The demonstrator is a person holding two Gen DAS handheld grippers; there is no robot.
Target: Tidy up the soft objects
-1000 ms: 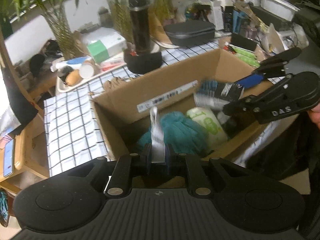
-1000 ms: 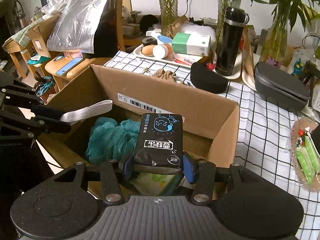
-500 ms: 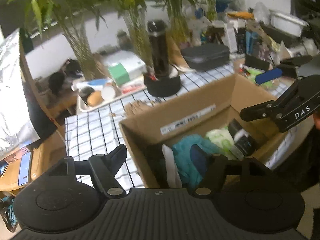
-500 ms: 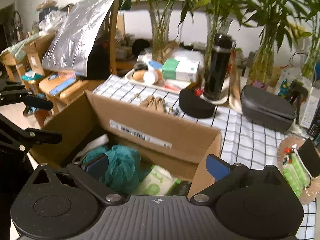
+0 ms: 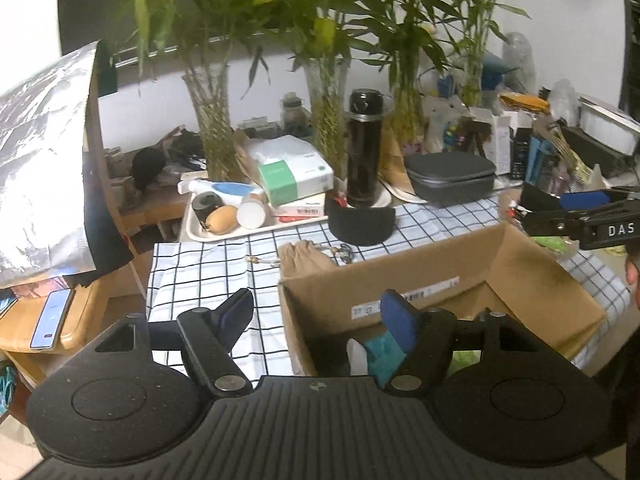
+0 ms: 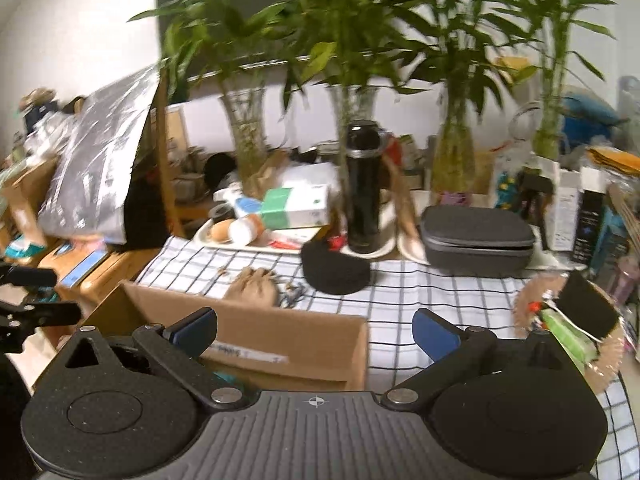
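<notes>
Nearest in the left wrist view: left gripper (image 5: 316, 316) spread wide and empty, one finger over the checked tablecloth (image 5: 192, 276), the other over the open cardboard box (image 5: 440, 276). Just below and beyond that finger, inside the box: teal mesh sponge (image 5: 380, 350) with a pale strap beside it, both already stowed. Right gripper (image 6: 314, 330) likewise splayed to its widest, nothing between the pads, straddling the box's far right corner. Beyond the box, on the cloth: a tan gathered pouch (image 6: 254, 288), probably the next soft thing, lying up and slightly left of the right claw, long axis roughly across the view; up and slightly left of the left claw too. Neither hand clearly nearer. Farther still: black cap (image 6: 334, 270), black flask (image 6: 362, 188), grey case (image 6: 476, 238).
</notes>
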